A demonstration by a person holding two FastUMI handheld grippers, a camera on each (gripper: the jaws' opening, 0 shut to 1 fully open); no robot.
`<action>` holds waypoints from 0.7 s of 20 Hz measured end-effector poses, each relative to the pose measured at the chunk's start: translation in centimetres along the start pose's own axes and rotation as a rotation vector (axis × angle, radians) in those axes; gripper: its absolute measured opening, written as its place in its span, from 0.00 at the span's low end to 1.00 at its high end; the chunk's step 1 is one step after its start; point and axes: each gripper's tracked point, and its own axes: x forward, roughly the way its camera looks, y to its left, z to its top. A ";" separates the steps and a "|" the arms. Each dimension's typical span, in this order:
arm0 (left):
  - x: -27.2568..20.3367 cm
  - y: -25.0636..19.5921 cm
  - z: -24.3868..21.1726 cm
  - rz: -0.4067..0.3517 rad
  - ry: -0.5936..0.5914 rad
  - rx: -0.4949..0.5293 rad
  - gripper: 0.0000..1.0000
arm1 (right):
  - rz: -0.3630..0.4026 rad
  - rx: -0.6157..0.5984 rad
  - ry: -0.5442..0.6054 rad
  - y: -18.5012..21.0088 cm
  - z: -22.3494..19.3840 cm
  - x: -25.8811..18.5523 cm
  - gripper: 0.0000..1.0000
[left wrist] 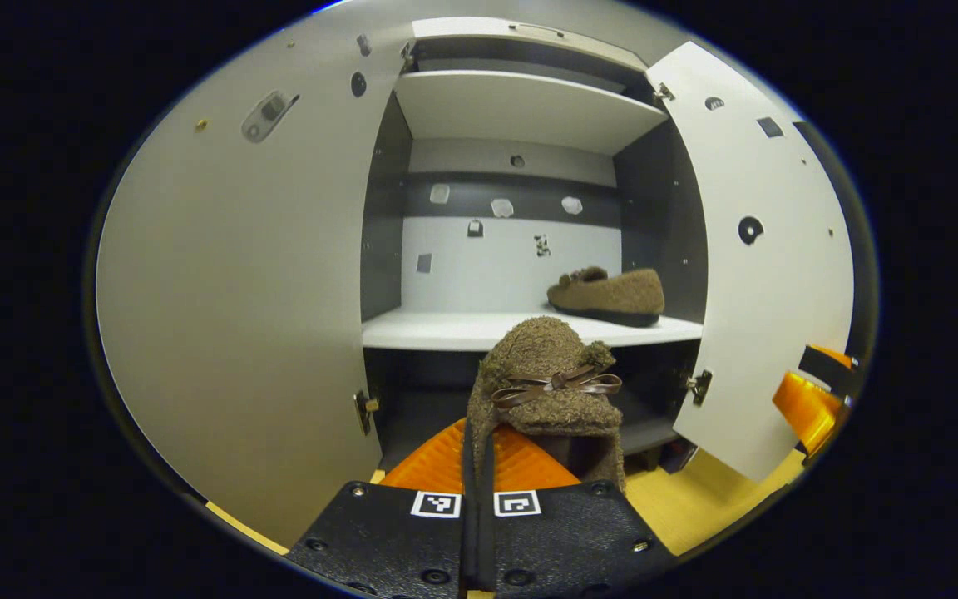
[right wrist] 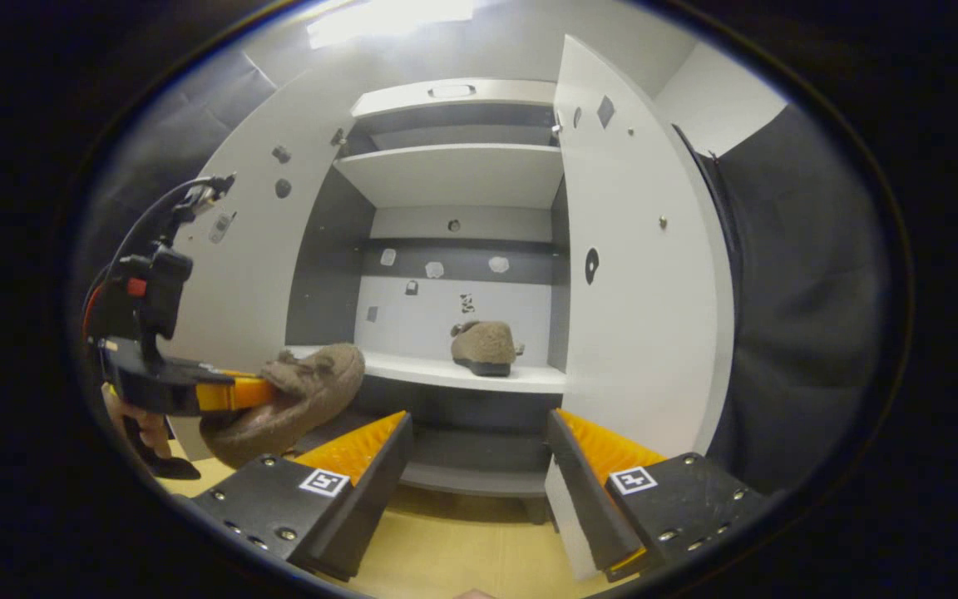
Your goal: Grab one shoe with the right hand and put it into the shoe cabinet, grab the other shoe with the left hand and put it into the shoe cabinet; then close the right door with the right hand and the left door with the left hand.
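In the left gripper view, my left gripper [left wrist: 479, 466] is shut on a brown fuzzy shoe with a bow [left wrist: 547, 383], held in the air in front of the open shoe cabinet [left wrist: 446, 330]. The other brown shoe [left wrist: 608, 295] rests on the right part of the middle shelf. In the right gripper view, my right gripper [right wrist: 479, 453] stands open with nothing between its fingers, facing the cabinet's lower part. That view has the left gripper [right wrist: 171, 383] at the left with the held shoe [right wrist: 300, 399], its toe near the shelf's left end, and the shelved shoe [right wrist: 486, 347].
Both white doors stand open: the left door [left wrist: 229, 291] and the right door [left wrist: 758, 274]. An upper shelf [left wrist: 520, 108] and a lower shelf [right wrist: 471, 474] are bare. The floor [right wrist: 446, 549] is light wood. A hand [right wrist: 142, 428] holds the left gripper.
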 end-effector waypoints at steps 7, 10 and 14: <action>5.6 -0.2 11.2 0.057 -0.152 -0.078 0.00 | 0.036 0.013 -0.047 -0.5 2.9 0.5 0.98; 9.1 -0.2 14.8 0.089 -0.195 -0.084 0.00 | 0.049 0.021 -0.060 -0.5 3.6 0.3 0.98; 15.4 -2.1 16.7 0.046 -0.190 -0.091 0.00 | 0.054 0.016 -0.067 -1.0 3.6 0.0 0.98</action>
